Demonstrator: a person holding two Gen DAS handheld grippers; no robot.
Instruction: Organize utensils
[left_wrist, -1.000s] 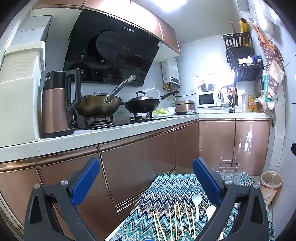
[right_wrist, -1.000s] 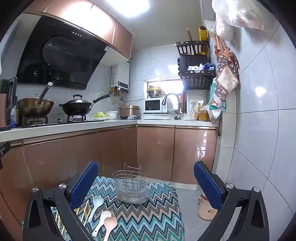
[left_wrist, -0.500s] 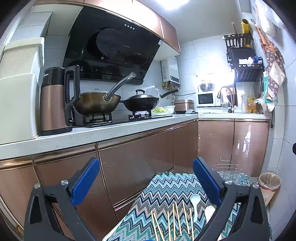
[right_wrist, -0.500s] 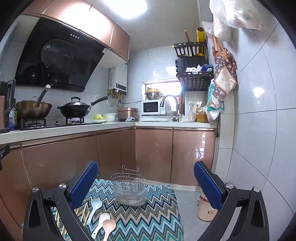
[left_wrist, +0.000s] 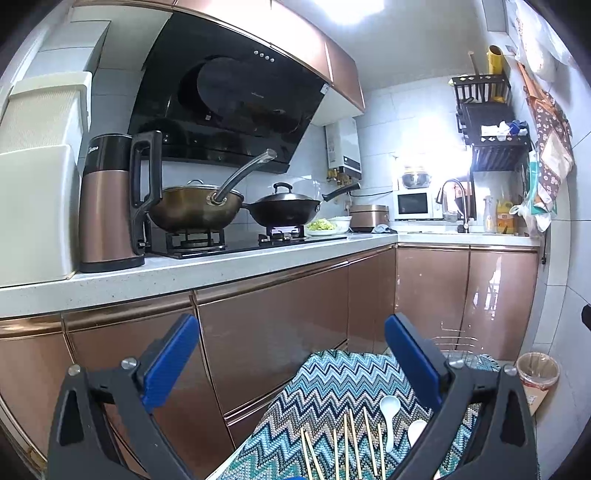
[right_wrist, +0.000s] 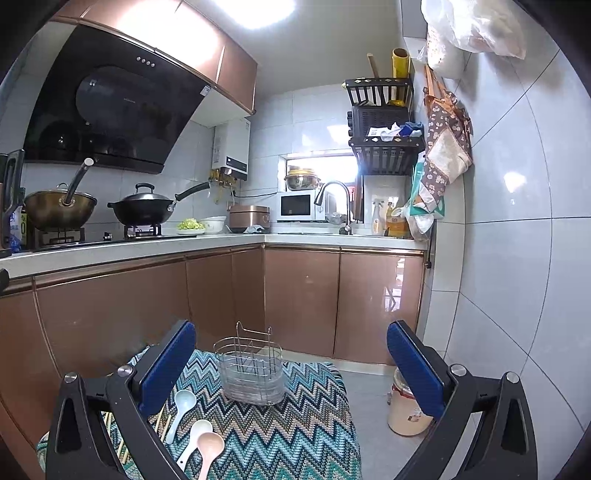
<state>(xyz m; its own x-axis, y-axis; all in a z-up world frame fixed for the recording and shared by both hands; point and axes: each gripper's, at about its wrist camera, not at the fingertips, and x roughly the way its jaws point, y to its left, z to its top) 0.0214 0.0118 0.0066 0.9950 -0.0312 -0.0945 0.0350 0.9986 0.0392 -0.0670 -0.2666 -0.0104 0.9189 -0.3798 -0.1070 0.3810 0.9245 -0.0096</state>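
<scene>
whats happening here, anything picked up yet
Not yet. Someone holds a gripper in each hand above a zigzag cloth, and both the left gripper and right gripper are open and empty. Chopsticks and three spoons lie loose on the cloth, and the wire utensil holder stands upright and empty.

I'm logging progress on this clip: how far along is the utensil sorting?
Nothing looks done yet: the wire utensil caddy on the zigzag-patterned cloth looks empty. Nothing is in hand; the left gripper and right gripper have their jaws open. Still left on the cloth: the wooden chopsticks, two white spoons and the pink spoon.
</scene>
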